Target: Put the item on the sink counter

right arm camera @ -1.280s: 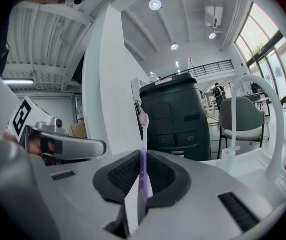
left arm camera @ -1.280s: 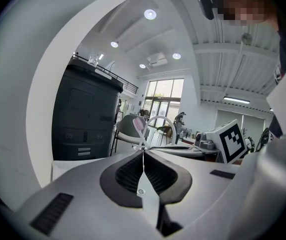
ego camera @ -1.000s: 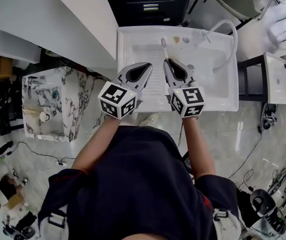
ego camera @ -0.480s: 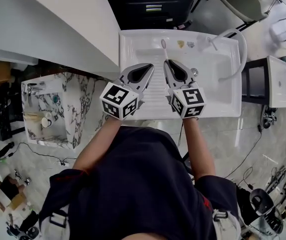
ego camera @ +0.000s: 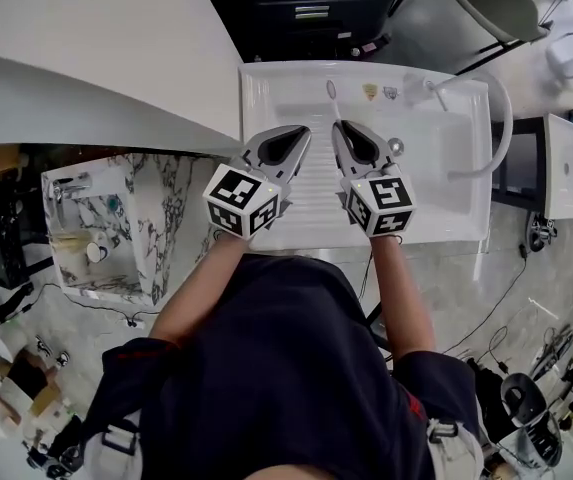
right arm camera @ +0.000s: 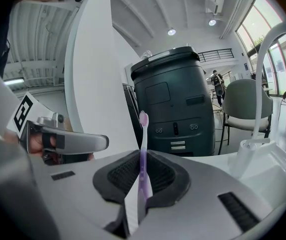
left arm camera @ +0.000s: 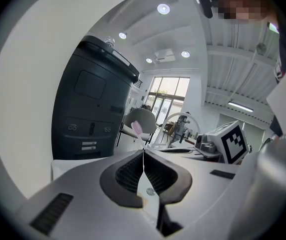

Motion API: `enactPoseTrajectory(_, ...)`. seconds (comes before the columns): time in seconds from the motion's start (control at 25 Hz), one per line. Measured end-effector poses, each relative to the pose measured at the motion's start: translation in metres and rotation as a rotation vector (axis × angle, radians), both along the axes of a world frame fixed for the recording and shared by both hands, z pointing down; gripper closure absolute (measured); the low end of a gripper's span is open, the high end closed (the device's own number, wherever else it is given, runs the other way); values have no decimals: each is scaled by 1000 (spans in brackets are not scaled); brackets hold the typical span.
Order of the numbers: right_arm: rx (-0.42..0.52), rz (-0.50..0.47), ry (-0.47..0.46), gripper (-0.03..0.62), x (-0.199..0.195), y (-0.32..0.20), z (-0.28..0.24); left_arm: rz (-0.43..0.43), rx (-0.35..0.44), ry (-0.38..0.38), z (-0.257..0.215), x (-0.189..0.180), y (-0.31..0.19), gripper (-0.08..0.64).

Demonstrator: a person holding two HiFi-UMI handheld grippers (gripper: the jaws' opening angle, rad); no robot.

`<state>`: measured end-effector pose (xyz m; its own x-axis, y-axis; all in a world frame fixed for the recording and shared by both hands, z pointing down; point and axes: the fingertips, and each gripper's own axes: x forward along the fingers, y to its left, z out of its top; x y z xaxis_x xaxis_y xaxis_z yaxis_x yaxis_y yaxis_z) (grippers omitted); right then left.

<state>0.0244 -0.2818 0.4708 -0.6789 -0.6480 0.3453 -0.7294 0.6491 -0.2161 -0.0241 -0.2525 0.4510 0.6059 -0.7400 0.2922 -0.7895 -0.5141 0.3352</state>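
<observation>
A purple toothbrush [right arm camera: 143,149] with a pink head [ego camera: 330,90] stands up between the jaws of my right gripper [right arm camera: 142,156], which is shut on its handle. In the head view that right gripper [ego camera: 341,126] hovers over the ribbed drainboard of the white sink [ego camera: 436,193]. My left gripper [ego camera: 298,133] is alongside it on the left. The left gripper [left arm camera: 143,151] is shut, its jaws meeting with nothing between them. From the left gripper view the toothbrush [left arm camera: 137,129] shows ahead and slightly left.
A curved white faucet hose [ego camera: 501,118] and a drain [ego camera: 396,146] are at the sink's right. Small items [ego camera: 370,91] sit on its back rim. A black cabinet [ego camera: 306,8] stands behind, a marble-patterned unit [ego camera: 156,218] at left, another white basin [ego camera: 571,168] at right.
Both grippers stay side by side over the sink with the toothbrush still held. The sink has slid slightly right and down in the head view.
</observation>
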Motion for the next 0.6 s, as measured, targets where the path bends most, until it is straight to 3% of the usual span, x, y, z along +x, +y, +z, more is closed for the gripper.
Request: enactPoseTrajectory(0.6,-80,-42,52,532,-9,-29,34,47,-62,0,25,7,-31,545)
